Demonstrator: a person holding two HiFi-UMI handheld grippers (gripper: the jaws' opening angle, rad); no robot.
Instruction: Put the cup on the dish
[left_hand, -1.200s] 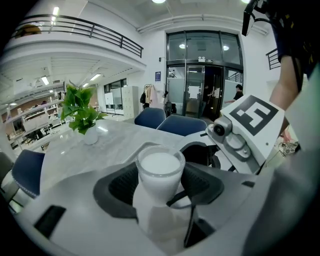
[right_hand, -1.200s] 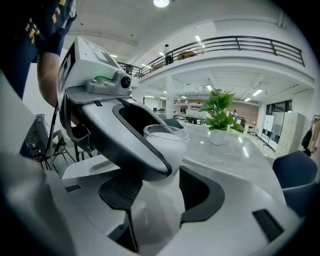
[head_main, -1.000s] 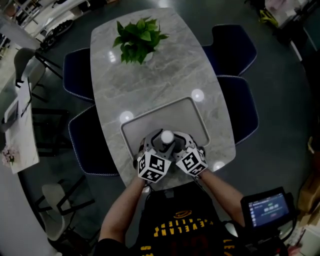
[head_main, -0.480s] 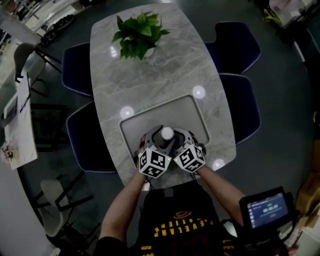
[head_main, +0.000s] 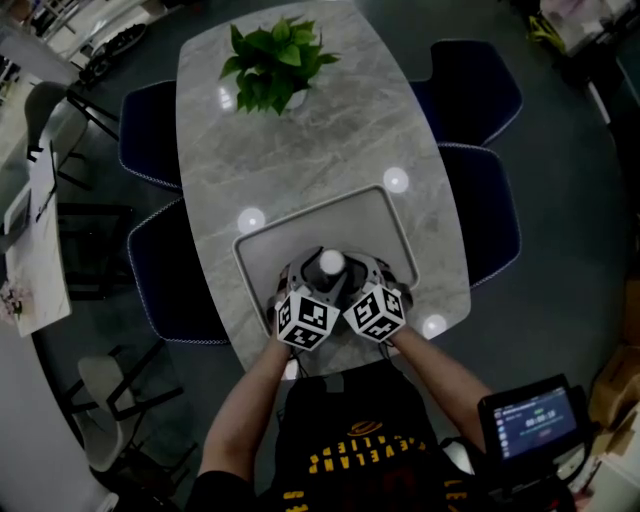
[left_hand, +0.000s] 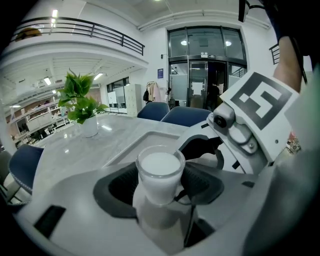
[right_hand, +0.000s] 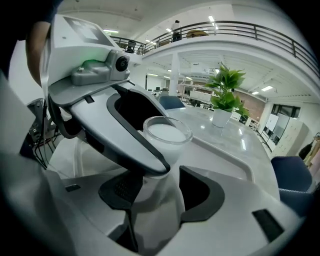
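Note:
A clear cup (head_main: 331, 262) with white contents stands upright over the near part of the grey tray-like dish (head_main: 365, 215). Both grippers meet around it at an angle. My left gripper (head_main: 318, 277) is shut on the cup (left_hand: 160, 167), whose rim rises between the dark pads. From the other side, my right gripper (head_main: 346, 276) is also shut on the cup (right_hand: 166, 134). The left gripper's shell crosses the right gripper view and hides part of that grip. Whether the cup's base touches the dish is hidden.
The dish lies on a grey marble table (head_main: 300, 150). A potted plant (head_main: 272, 65) stands at the table's far end. Dark blue chairs (head_main: 470, 90) flank both long sides. The table's near edge is just under the person's forearms.
Grippers and cup keep the same pose. Only the head camera has drifted slightly, shifting the scene a little up and left.

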